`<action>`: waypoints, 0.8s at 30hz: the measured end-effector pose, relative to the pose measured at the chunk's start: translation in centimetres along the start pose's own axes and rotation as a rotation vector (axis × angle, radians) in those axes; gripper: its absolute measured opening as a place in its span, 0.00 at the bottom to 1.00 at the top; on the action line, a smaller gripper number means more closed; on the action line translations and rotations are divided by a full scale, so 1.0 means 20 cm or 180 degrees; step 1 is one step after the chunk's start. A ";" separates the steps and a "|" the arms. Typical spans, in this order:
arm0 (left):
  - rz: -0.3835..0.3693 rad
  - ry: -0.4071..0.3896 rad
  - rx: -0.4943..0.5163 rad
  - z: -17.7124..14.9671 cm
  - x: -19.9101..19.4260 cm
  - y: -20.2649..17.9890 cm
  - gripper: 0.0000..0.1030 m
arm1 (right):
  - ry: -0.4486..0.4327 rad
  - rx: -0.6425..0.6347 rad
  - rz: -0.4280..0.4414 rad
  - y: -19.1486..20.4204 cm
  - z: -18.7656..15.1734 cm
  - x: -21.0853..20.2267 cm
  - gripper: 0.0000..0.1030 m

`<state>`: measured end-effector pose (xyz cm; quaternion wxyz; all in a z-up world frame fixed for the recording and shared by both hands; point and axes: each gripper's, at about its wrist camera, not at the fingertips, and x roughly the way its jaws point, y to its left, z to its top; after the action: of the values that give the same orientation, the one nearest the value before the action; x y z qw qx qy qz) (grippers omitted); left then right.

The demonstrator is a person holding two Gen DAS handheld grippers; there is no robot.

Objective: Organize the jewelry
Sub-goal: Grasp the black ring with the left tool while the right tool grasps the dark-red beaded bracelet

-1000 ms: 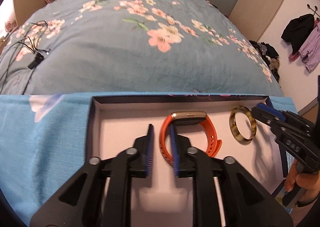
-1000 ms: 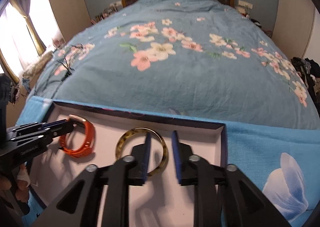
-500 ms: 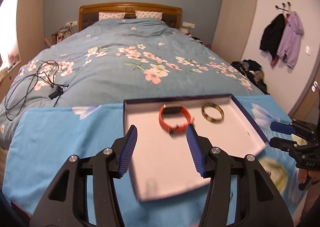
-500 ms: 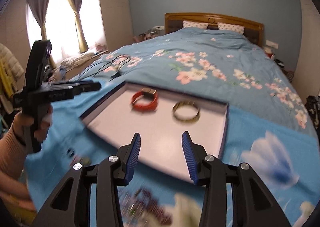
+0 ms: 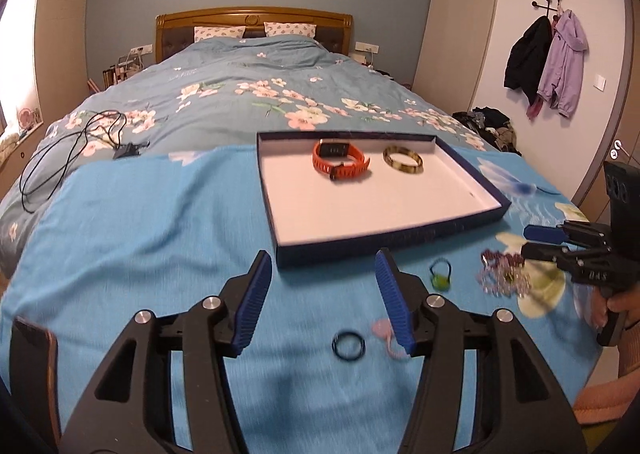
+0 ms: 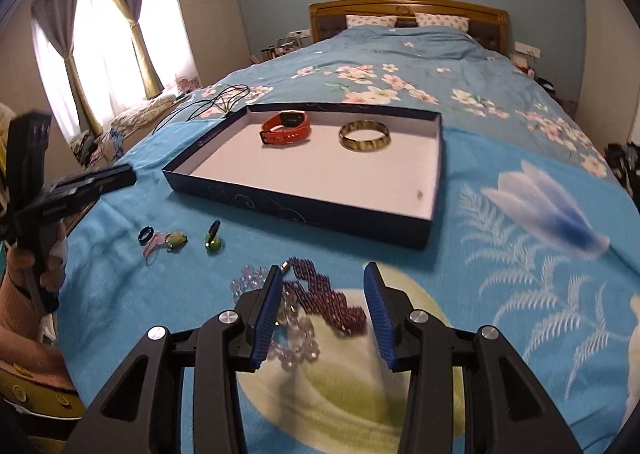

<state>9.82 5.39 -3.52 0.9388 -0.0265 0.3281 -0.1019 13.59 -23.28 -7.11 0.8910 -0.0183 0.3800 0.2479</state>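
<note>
box lid (image 6: 304, 210) serves as landmark on the blue blanket (image 5: 160, 214). left gripper (image 5: 320, 296) hangs near its front left, released, above a dark ring (image 5: 349, 346). inside the lid at the back lie an orange band (image 6: 286, 127) and, right of it, a tortoise bangle (image 6: 365, 135). right gripper (image 6: 322, 310), at its front, is released over purple beads (image 6: 328, 300).

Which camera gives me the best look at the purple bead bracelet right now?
Right wrist view: the purple bead bracelet lies close up, between the open right tongs. In the left wrist view it is small, blurred, near the right edge.
</note>
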 end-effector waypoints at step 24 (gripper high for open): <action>-0.0014 0.0318 0.0221 -0.11 0.03 -0.10 0.52 | 0.0199 0.0369 -0.0075 -0.11 -0.06 0.03 0.28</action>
<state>8.64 3.34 -5.40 0.9213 0.0106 0.3708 -0.1164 14.16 -25.15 -8.80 0.8811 0.0211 0.4211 0.2143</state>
